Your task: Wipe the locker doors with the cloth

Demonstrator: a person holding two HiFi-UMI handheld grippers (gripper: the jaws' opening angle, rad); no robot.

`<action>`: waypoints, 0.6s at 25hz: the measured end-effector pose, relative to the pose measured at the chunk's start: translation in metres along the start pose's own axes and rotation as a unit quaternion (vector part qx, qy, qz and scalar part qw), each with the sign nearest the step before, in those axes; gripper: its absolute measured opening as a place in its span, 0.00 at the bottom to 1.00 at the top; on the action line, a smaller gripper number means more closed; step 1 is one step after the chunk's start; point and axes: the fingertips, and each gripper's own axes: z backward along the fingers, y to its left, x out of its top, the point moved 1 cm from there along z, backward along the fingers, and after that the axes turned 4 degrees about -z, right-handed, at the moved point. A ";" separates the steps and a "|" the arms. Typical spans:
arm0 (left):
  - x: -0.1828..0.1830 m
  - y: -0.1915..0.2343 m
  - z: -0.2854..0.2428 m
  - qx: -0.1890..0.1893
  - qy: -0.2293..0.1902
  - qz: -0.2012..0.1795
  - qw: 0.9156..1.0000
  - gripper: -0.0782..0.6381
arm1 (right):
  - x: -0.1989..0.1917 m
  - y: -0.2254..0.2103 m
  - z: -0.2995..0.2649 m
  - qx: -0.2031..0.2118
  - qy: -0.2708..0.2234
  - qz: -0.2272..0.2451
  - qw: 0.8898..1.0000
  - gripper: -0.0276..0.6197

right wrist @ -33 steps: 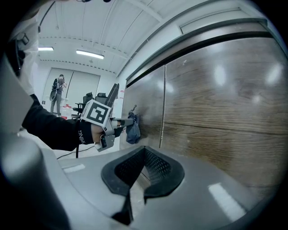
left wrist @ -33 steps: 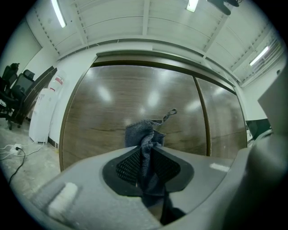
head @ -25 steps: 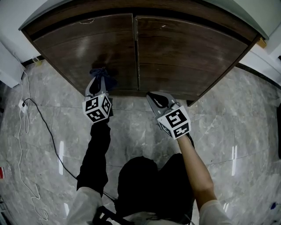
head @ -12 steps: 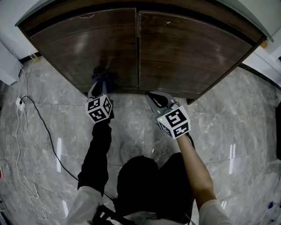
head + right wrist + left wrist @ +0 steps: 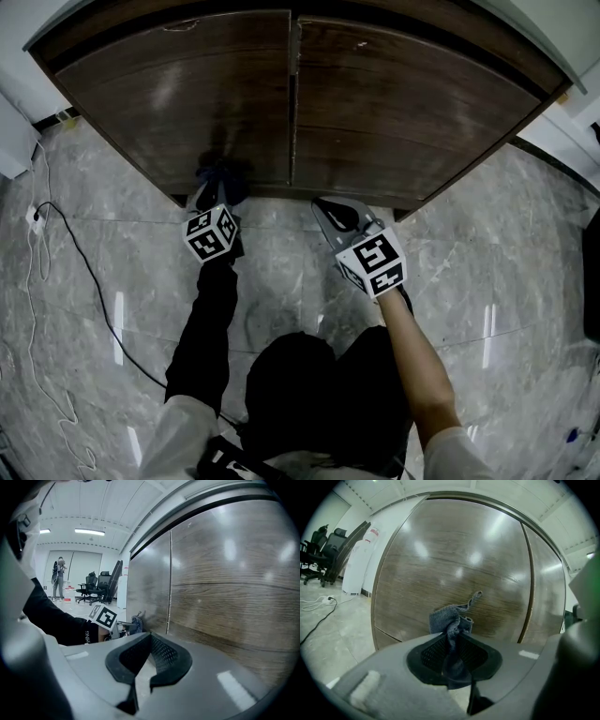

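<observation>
Here the left claw (image 5: 451,639) is gripping the blue cloth (image 5: 445,619), holding it low against the left locker door (image 5: 454,555); the right claw (image 5: 149,635) is hovering closed and empty nearby.

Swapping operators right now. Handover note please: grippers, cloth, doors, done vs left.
Left gripper: fingers shut on the cloth, bunched end at the left door near its bottom edge.
Right gripper: fingers together, empty, low by the right door.
Done: can't tell how much is wiped.
Left: assume rest of left door, then right door.
</observation>
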 end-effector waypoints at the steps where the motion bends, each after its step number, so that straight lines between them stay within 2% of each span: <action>1: -0.002 0.000 0.000 0.000 0.003 0.001 1.000 0.21 | 0.000 0.000 0.001 0.000 0.000 0.001 1.000 0.05; 6: 0.001 0.002 0.007 0.006 -0.002 0.003 1.000 0.21 | 0.003 0.003 0.004 0.003 -0.003 0.006 1.000 0.05; 11: 0.024 -0.002 0.031 0.001 -0.036 0.004 0.999 0.21 | 0.007 0.006 0.008 0.004 -0.010 0.007 1.000 0.05; 15: 0.055 -0.007 0.060 -0.008 -0.073 0.001 0.997 0.21 | 0.011 0.007 0.011 0.004 -0.017 0.004 1.000 0.05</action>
